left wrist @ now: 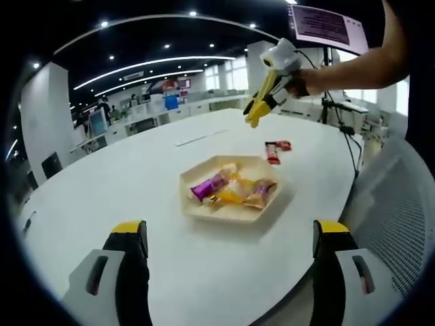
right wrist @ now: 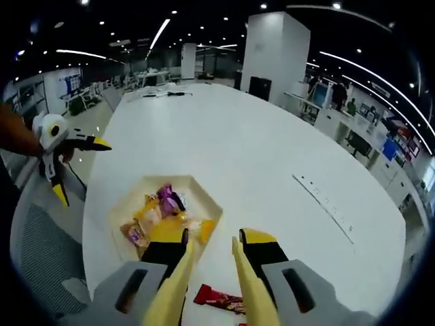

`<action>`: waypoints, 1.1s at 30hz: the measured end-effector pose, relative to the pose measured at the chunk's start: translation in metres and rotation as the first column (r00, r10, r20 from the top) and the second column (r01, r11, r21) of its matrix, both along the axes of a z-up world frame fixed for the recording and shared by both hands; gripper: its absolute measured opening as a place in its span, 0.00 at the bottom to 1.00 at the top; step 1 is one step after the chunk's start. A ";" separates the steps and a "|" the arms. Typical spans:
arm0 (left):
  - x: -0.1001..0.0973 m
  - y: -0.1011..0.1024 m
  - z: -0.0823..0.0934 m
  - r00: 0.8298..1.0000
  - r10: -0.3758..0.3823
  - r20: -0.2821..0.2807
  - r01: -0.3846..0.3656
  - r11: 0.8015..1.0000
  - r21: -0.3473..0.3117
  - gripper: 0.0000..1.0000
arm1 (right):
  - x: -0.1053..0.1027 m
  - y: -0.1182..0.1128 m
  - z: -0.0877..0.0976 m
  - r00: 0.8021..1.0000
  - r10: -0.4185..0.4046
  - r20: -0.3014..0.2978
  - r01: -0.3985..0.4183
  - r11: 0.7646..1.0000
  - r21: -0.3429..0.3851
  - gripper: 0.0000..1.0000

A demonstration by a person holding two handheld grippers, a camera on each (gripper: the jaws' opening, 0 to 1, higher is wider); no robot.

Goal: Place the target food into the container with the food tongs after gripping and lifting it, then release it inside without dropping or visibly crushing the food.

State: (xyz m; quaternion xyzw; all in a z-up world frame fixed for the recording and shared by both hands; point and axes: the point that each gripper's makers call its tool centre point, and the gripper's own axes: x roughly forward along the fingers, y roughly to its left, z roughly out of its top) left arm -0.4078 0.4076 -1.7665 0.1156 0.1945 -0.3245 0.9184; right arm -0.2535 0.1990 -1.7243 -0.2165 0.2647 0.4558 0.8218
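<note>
Snack bar (right wrist: 219, 299) in red wrapper lies on worktop (right wrist: 258, 170) beside tray (right wrist: 204, 197), under my right gripper (right wrist: 211, 248) holding tongs (right wrist: 204, 285) parted; looks light, crinkly, slippery—I'd pinch mid-length gently; left gripper (left wrist: 231, 234) open.

Big white oval table (left wrist: 163, 170) in an open office with ceiling strip lights (left wrist: 149, 66), white pillar (right wrist: 275, 47) beyond its far edge, a mesh chair back (left wrist: 401, 204) at its near edge, monitor screen (left wrist: 329, 26) on a stand.
</note>
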 end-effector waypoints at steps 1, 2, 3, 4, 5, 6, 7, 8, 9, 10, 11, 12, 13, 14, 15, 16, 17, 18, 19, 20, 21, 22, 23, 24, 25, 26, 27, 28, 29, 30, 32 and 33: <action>0.000 0.000 0.000 1.000 0.000 0.000 0.000 1.000 -0.001 0.97 | -0.002 -0.004 0.000 1.000 -0.007 -0.004 0.007 1.000 0.002 0.29; 0.000 0.000 0.000 1.000 0.000 0.000 0.000 1.000 -0.001 0.97 | -0.002 -0.009 -0.002 1.000 -0.013 -0.002 0.013 1.000 0.002 0.29; 0.000 0.000 0.000 1.000 0.000 0.000 0.000 1.000 -0.001 0.97 | -0.002 -0.013 -0.003 1.000 -0.019 -0.001 0.019 1.000 -0.002 0.29; 0.000 0.000 0.000 1.000 0.000 -0.001 0.000 1.000 -0.001 0.97 | -0.002 -0.018 -0.006 1.000 -0.026 -0.007 0.026 1.000 -0.005 0.29; 0.000 0.000 0.000 1.000 0.000 -0.001 0.000 1.000 -0.001 0.97 | -0.002 -0.021 -0.007 0.999 -0.031 -0.009 0.031 1.000 -0.005 0.29; 0.000 0.000 0.000 1.000 -0.001 -0.001 0.001 1.000 0.000 0.97 | -0.003 -0.025 -0.007 0.999 -0.037 -0.006 0.037 0.999 -0.005 0.29; 0.000 0.000 0.000 1.000 -0.001 -0.002 0.001 1.000 0.001 0.97 | -0.003 -0.026 -0.007 0.999 -0.040 -0.007 0.040 0.999 -0.005 0.29; -0.001 0.000 -0.001 1.000 -0.001 -0.004 0.001 1.000 0.001 0.97 | -0.003 -0.031 -0.008 0.999 -0.049 -0.011 0.049 0.999 -0.005 0.29; -0.001 0.000 -0.001 1.000 -0.002 -0.003 0.002 1.000 0.001 0.97 | -0.003 -0.036 -0.008 0.998 -0.056 -0.009 0.056 0.998 -0.005 0.29; -0.001 0.000 -0.001 1.000 -0.002 -0.003 0.002 1.000 0.002 0.97 | -0.003 -0.039 -0.008 0.998 -0.061 -0.009 0.061 0.998 -0.005 0.29; -0.001 0.000 -0.001 1.000 -0.002 -0.005 0.002 1.000 0.002 0.97 | -0.003 -0.045 -0.009 0.997 -0.070 -0.014 0.070 0.998 -0.003 0.29; -0.001 0.000 -0.001 1.000 -0.001 -0.005 0.002 1.000 0.002 0.97 | -0.003 -0.046 -0.009 0.997 -0.072 -0.014 0.072 0.997 -0.003 0.29; -0.001 0.000 0.000 1.000 -0.001 -0.003 0.001 1.000 0.001 0.97 | -0.003 -0.052 -0.010 0.997 -0.074 -0.012 0.074 0.997 0.000 0.29; 0.000 0.000 -0.001 1.000 0.001 -0.004 -0.001 1.000 0.002 0.97 | -0.003 -0.056 -0.010 0.997 -0.074 -0.009 0.074 0.997 0.001 0.29; 0.000 0.001 -0.001 1.000 0.003 -0.006 -0.003 1.000 0.002 0.97 | -0.005 -0.062 -0.011 0.996 -0.085 -0.012 0.085 0.996 -0.008 0.29; 0.000 0.001 -0.001 1.000 0.004 -0.004 -0.004 1.000 0.000 0.97 | -0.005 -0.066 -0.013 0.996 -0.090 -0.014 0.090 0.996 -0.012 0.29; 0.000 0.001 0.000 1.000 0.006 -0.003 -0.006 1.000 0.001 0.97 | -0.004 -0.070 -0.015 0.996 -0.092 -0.015 0.092 0.996 -0.011 0.29; 0.000 0.001 0.000 1.000 0.007 -0.003 -0.007 1.000 0.001 0.97 | -0.005 -0.074 -0.015 0.995 -0.095 -0.017 0.094 0.995 -0.010 0.29; 0.000 0.001 -0.001 1.000 0.008 -0.006 -0.008 1.000 0.000 0.97 | -0.006 -0.079 -0.016 0.995 -0.102 -0.017 0.102 0.995 -0.009 0.29; 0.000 0.001 -0.001 1.000 0.007 -0.005 -0.007 1.000 0.001 0.98 | -0.006 -0.085 -0.018 0.994 -0.112 -0.017 0.112 0.994 -0.013 0.29; 0.000 0.001 -0.001 1.000 0.007 -0.005 -0.007 1.000 0.002 0.98 | -0.007 -0.089 -0.018 0.993 -0.118 -0.019 0.118 0.993 -0.012 0.29; 0.001 0.001 -0.001 1.000 0.006 -0.006 -0.006 1.000 0.002 0.97 | -0.008 -0.095 -0.020 0.992 -0.126 -0.022 0.125 0.992 -0.010 0.29; 0.000 0.001 -0.002 1.000 0.006 -0.008 -0.006 1.000 0.003 0.98 | -0.008 -0.098 -0.021 0.991 -0.130 -0.022 0.130 0.991 -0.008 0.29; 0.000 0.001 -0.002 1.000 0.005 -0.008 -0.005 1.000 0.002 0.98 | -0.008 -0.103 -0.022 0.990 -0.136 -0.022 0.136 0.991 -0.006 0.29; 0.000 0.000 -0.002 1.000 0.003 -0.010 -0.003 1.000 0.002 0.97 | -0.008 -0.106 -0.023 0.990 -0.138 -0.017 0.138 0.990 -0.009 0.29; -0.001 0.000 -0.003 1.000 0.000 -0.016 0.000 1.000 0.004 0.98 | -0.009 -0.110 -0.026 0.992 -0.129 -0.007 0.129 0.991 -0.021 0.29; -0.001 0.000 -0.003 1.000 -0.001 -0.017 0.001 1.000 0.004 0.98 | -0.010 -0.111 -0.027 0.992 -0.126 -0.003 0.126 0.992 -0.025 0.29; -0.001 -0.001 -0.003 1.000 -0.005 -0.017 0.005 1.000 0.006 0.98 | -0.010 -0.114 -0.029 0.992 -0.125 -0.001 0.125 0.992 -0.032 0.29; -0.001 -0.001 -0.005 1.000 -0.009 -0.020 0.009 1.000 0.010 0.98 | -0.012 -0.118 -0.032 0.991 -0.133 -0.011 0.133 0.991 -0.030 0.29; -0.001 -0.001 -0.005 1.000 -0.010 -0.022 0.010 1.000 0.012 0.97 | -0.013 -0.121 -0.033 0.991 -0.133 -0.007 0.133 0.991 -0.030 0.29; -0.001 -0.001 -0.005 1.000 -0.008 -0.022 0.009 1.000 0.009 0.98 | -0.013 -0.127 -0.036 0.988 -0.156 -0.012 0.155 0.988 -0.026 0.29; -0.001 -0.001 -0.005 1.000 -0.007 -0.025 0.007 1.000 0.009 0.98 | -0.012 -0.129 -0.036 0.987 -0.162 -0.012 0.162 0.987 -0.014 0.29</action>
